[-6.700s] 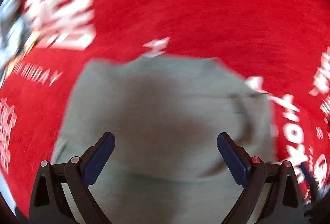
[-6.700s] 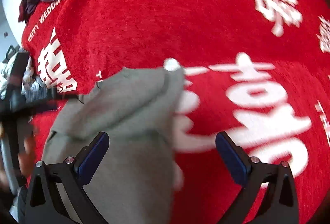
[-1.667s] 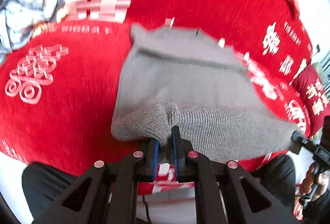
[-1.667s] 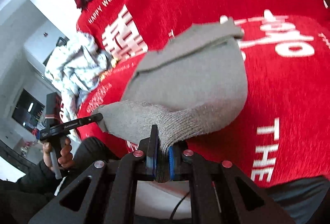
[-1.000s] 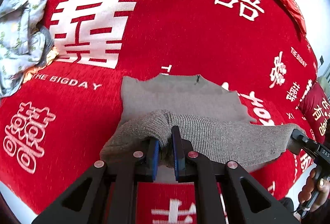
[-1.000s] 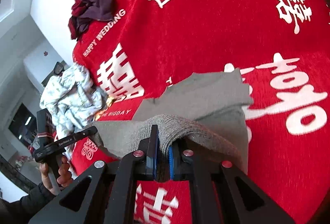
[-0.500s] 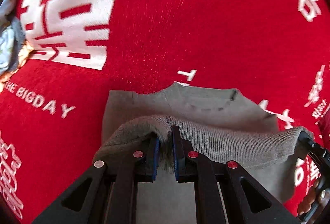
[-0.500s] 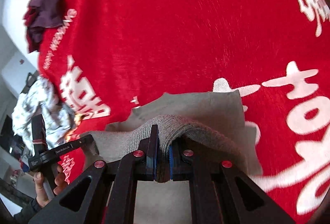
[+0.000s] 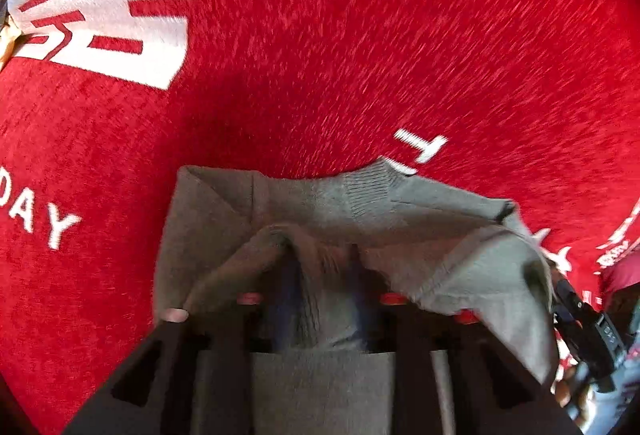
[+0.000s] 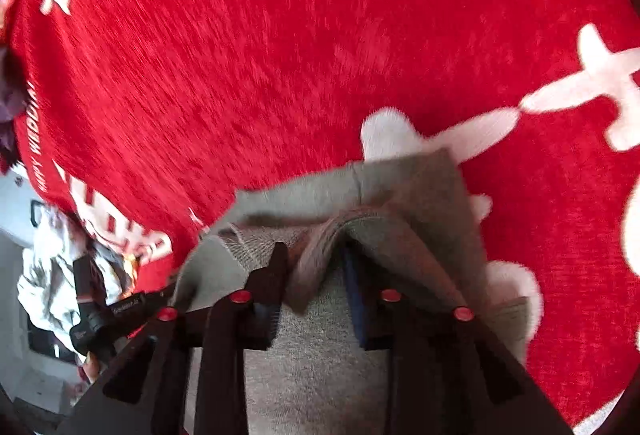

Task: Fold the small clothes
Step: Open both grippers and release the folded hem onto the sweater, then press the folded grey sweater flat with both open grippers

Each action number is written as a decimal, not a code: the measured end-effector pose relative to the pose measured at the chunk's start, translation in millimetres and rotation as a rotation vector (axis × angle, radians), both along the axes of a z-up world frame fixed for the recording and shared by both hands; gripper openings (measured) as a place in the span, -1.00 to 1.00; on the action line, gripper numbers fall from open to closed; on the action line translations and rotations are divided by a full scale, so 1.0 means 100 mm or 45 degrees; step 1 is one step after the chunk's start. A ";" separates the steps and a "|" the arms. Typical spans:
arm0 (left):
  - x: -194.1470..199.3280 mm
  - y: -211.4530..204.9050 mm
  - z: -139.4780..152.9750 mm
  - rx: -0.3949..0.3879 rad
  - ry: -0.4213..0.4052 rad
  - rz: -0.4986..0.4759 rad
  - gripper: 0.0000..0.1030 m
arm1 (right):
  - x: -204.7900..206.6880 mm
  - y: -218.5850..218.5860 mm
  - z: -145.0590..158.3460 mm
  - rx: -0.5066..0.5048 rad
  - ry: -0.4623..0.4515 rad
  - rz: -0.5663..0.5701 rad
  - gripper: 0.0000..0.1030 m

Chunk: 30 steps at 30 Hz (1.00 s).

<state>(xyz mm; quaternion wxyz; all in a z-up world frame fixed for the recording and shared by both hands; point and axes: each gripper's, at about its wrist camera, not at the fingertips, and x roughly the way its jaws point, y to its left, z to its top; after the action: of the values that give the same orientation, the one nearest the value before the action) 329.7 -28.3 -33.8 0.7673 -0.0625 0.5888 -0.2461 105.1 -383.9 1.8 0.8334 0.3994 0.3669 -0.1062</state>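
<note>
left gripper (image 9: pixel 320 275): jaws just parting, knit hem slack between | right gripper (image 10: pixel 316 275): same, pads off | grey sweater (image 9: pixel 420 211): on red bedspread (image 9: pixel 360 35), folded hem just short of collar ahead, long axis spanning both grippers

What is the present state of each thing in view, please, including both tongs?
Grey sweater: lying on the red bedspread, its near hem brought up over its body, a fold of knit bunched between each pair of tongs.
Left tongs: jaws apart, just been opening, knit loose between them.
Right tongs: jaws apart, just been opening, knit loose between them.
Red bedspread: spread flat under the sweater.
</note>
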 end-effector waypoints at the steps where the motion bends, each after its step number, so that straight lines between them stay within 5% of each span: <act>1: -0.04 0.11 0.11 -0.044 -0.032 0.023 0.21 | -0.09 0.01 0.10 -0.052 -0.033 -0.023 0.41; 3: -0.09 0.32 0.30 -0.046 -0.145 0.116 0.88 | -0.25 0.05 0.28 -0.150 -0.107 -0.045 0.55; 4: -0.14 0.44 0.42 -0.066 -0.210 0.155 0.90 | -0.29 0.08 0.34 -0.184 -0.124 -0.039 0.55; 9: -0.22 0.63 0.52 -0.056 -0.226 0.179 0.90 | -0.21 0.29 0.50 -0.403 -0.028 0.096 0.55; 16: -0.36 -0.07 0.18 0.100 -0.262 -0.027 0.90 | 0.25 0.51 0.29 -0.354 0.042 0.261 0.55; 19: -0.26 -0.36 0.07 0.056 -0.208 -0.099 0.90 | 0.47 0.50 0.23 -0.330 0.076 0.273 0.55; 22: -0.07 -0.52 -0.12 0.215 -0.255 -0.135 0.90 | 0.66 0.51 0.16 -0.403 0.146 0.318 0.55; 25: 0.15 -0.31 -0.27 0.327 -0.223 -0.054 0.81 | 0.74 0.37 -0.12 -0.474 0.348 0.285 0.55; 30: 0.20 0.24 0.05 0.224 -0.263 0.113 0.81 | 0.53 0.35 0.01 -0.490 0.219 0.220 0.56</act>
<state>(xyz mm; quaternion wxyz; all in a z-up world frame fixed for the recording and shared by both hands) 349.6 -3.9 -29.0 0.8366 0.0047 0.5225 -0.1646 158.0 -349.3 2.8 0.8658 0.1897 0.4425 -0.1363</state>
